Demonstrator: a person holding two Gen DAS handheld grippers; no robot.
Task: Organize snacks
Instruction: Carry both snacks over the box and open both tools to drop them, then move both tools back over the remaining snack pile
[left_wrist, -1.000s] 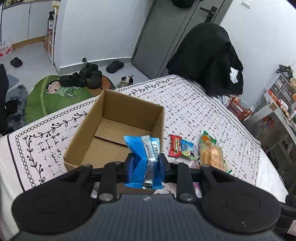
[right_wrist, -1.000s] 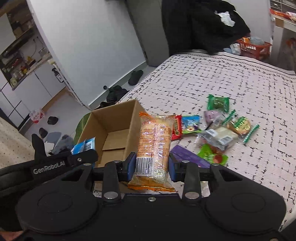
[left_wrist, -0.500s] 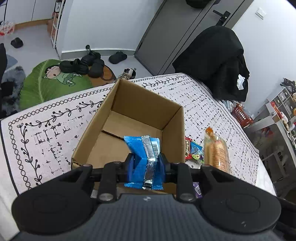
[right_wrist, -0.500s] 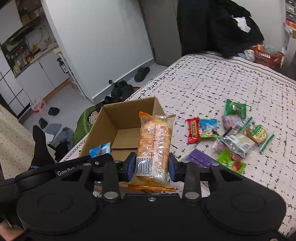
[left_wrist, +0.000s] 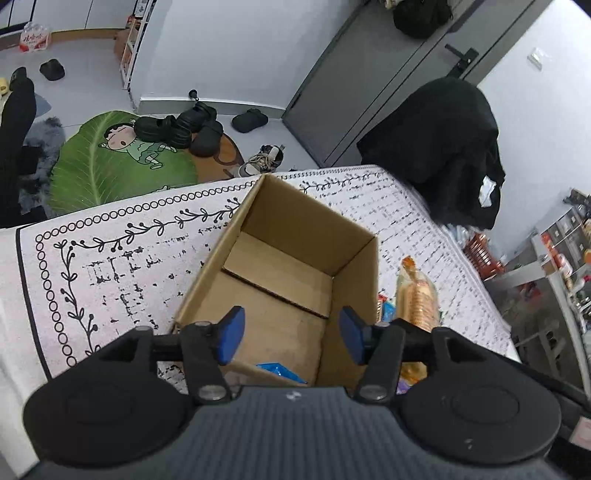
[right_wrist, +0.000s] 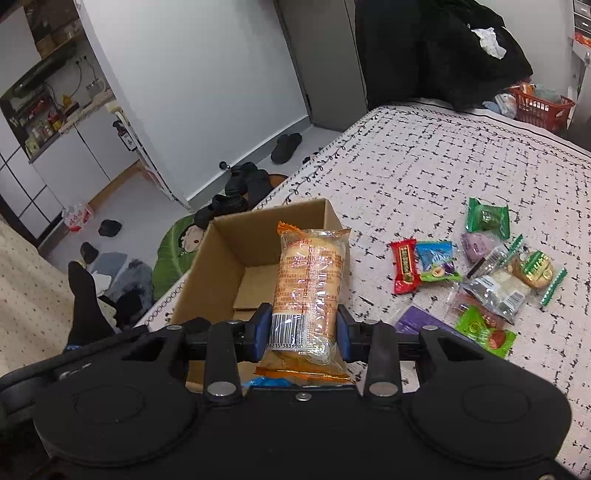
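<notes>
Over the cardboard box (left_wrist: 280, 295) on the patterned bed cover (left_wrist: 110, 266), the left tool (left_wrist: 288, 334) hangs with its jaws opening and nothing between them. A blue packet (left_wrist: 282, 370) shows at the near inside edge of the box, mostly hidden by the tool body, so it appears to lie in the box, though this cannot be confirmed. The right tool (right_wrist: 301, 332) is clenched on an orange-wrapped cake packet (right_wrist: 308, 291), gripped near its lower end, held upright just beside the box's right wall.

Judgement: the step in hand is depositing snacks into the box. To do it well, the right tool should carry the cake packet clear over the wall and well inside before letting go (the packet is long and could catch the rim or tip out). The left tool should withdraw first to avoid crowding.

Remaining snacks (right_wrist: 480, 273) lie loose on the bed cover, right of the box.
</notes>
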